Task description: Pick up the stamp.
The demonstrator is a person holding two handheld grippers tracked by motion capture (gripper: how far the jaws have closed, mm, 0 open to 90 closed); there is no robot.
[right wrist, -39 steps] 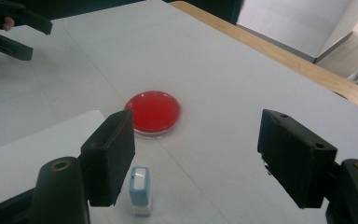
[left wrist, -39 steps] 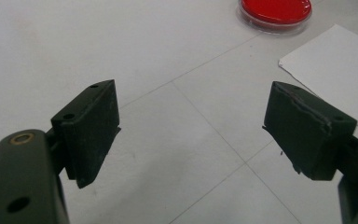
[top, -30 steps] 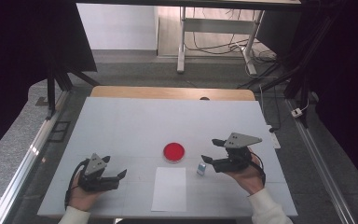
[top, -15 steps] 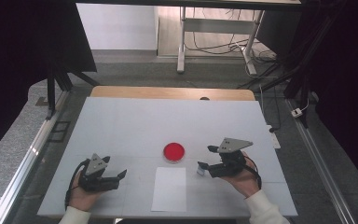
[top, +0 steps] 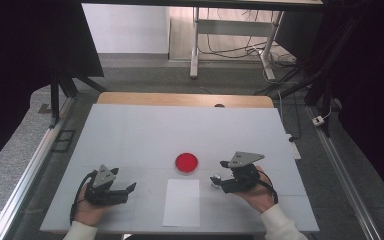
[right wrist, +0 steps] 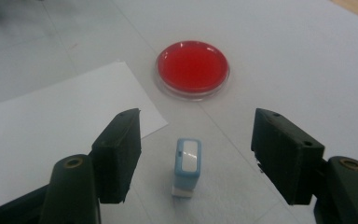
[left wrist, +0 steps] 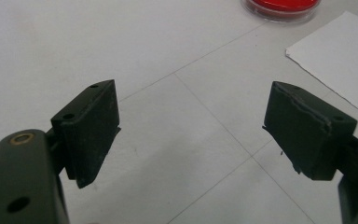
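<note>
The work surface is a pale grey table (top: 145,135) scored with thin seam lines, standing on a grey floor with dark curtains to either side. At the left, the left gripper (top: 125,189) rests low over bare table, its jaws spread wide with nothing between them; it plays no part at present. Toward the middle lies a white paper sheet (top: 181,202), and just beyond its far edge a shallow clear dish with red contents (top: 186,162). To the right of the sheet stands a small upright blue-and-white stamp (right wrist: 188,165), near the dish but apart from it. The right gripper (right wrist: 196,158) straddles this stamp; its jaws have just been closing, yet a gap shows on both sides and neither pad touches. Risks, in my judgement: the stamp is narrow and tall, so an off-centre closure would bring one pad against it first and tip it or skid it toward the sheet. A grip taken too high on the cap may let it swivel.
</note>
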